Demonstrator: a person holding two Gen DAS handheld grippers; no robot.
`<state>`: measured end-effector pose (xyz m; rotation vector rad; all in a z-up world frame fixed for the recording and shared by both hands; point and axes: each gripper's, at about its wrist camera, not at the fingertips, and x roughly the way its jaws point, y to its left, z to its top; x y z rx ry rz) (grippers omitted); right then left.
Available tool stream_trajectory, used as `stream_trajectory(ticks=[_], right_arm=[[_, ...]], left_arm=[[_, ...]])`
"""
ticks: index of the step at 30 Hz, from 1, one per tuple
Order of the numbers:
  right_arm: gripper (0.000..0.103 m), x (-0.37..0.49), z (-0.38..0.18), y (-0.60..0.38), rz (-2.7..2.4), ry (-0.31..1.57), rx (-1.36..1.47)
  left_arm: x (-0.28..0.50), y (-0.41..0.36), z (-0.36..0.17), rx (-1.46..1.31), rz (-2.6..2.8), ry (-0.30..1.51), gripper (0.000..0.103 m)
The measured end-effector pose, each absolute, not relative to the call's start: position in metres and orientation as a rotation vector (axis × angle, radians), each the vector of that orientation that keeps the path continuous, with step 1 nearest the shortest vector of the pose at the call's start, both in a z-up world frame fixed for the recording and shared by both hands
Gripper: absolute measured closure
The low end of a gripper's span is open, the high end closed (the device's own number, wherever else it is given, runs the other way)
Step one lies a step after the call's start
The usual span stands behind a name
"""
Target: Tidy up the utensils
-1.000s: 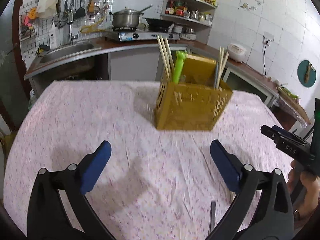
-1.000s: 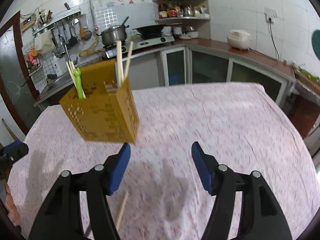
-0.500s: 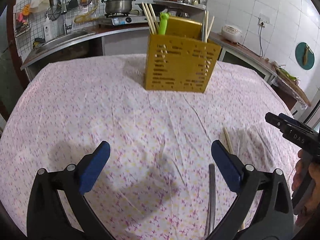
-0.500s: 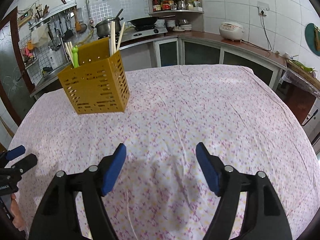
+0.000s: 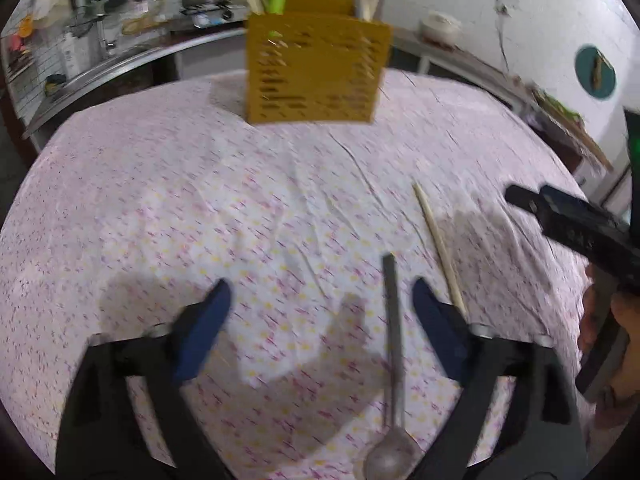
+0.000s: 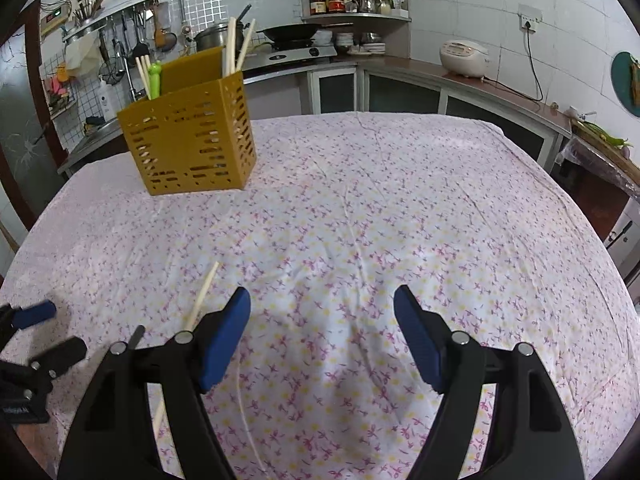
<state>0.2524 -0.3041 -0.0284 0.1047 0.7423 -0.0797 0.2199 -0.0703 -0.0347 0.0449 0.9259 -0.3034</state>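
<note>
A yellow slotted utensil holder (image 5: 316, 68) (image 6: 192, 140) stands at the table's far side with chopsticks and a green-handled utensil in it. A metal spoon (image 5: 394, 360) lies on the flowered cloth, handle pointing away. It sits between the fingers of my left gripper (image 5: 320, 296), close to the right one. Those jaws are closing and the pads do not touch the spoon. A loose chopstick (image 5: 438, 246) (image 6: 202, 300) lies just right of the spoon. My right gripper (image 6: 322, 300) hovers open over bare cloth, with the chopstick beside its left finger.
The tablecloth (image 6: 400, 200) covers a round table whose edge drops off at right and left. Behind it run a counter with a stove and pot (image 6: 212, 38), a sink, a corner shelf and a rice cooker (image 6: 464, 58).
Both grippers have sunk toward the table and tilted downward. The spoon and the loose chopstick have come into view, and the left jaws have narrowed.
</note>
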Motion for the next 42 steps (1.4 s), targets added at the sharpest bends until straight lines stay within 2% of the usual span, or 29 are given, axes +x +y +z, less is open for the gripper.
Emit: stream_trajectory(ticks=[2, 5, 12, 16, 22, 24, 26, 28, 32, 34, 38, 42], right_arm=[[0.03, 0.252, -0.029, -0.305, -0.076, 0.747, 0.114], [0.03, 0.254, -0.03, -0.305, -0.081, 0.753, 0.114], [0.03, 0.259, -0.032, -0.301, -0.073, 0.782, 0.114], [0.03, 0.263, -0.032, -0.294, -0.065, 0.806, 0.126], [0.031, 0.277, -0.036, -0.267, -0.043, 0.871, 0.097], [0.031, 0.281, -0.037, -0.26, -0.049, 0.884, 0.089], [0.037, 0.284, -0.038, -0.254, -0.054, 0.896, 0.096], [0.039, 0.286, -0.04, -0.25, -0.05, 0.914, 0.105], [0.054, 0.288, -0.045, -0.241, -0.039, 0.942, 0.084], [0.056, 0.29, -0.048, -0.238, -0.035, 0.957, 0.084], [0.067, 0.298, -0.051, -0.235, -0.031, 0.99, 0.081], [0.072, 0.306, -0.051, -0.229, -0.013, 1.044, 0.08]], left_arm=[[0.218, -0.077, -0.039, 0.05, -0.322, 0.962, 0.045], [0.216, -0.085, -0.045, 0.045, -0.344, 1.007, 0.06], [0.209, -0.097, -0.047, 0.039, -0.373, 1.01, 0.062], [0.21, -0.107, -0.056, 0.083, -0.377, 1.035, 0.079], [0.212, -0.103, -0.057, 0.094, -0.362, 1.021, 0.095], [0.213, -0.099, -0.057, 0.078, -0.371, 1.026, 0.095], [0.214, -0.098, -0.056, 0.084, -0.377, 1.025, 0.095], [0.216, -0.095, -0.055, 0.099, -0.364, 1.016, 0.096], [0.223, -0.082, -0.053, 0.075, -0.344, 1.015, 0.096], [0.228, -0.075, -0.05, 0.059, -0.33, 1.01, 0.096], [0.238, -0.058, -0.041, 0.015, -0.314, 0.996, 0.096], [0.246, -0.05, -0.032, 0.012, -0.298, 0.976, 0.096]])
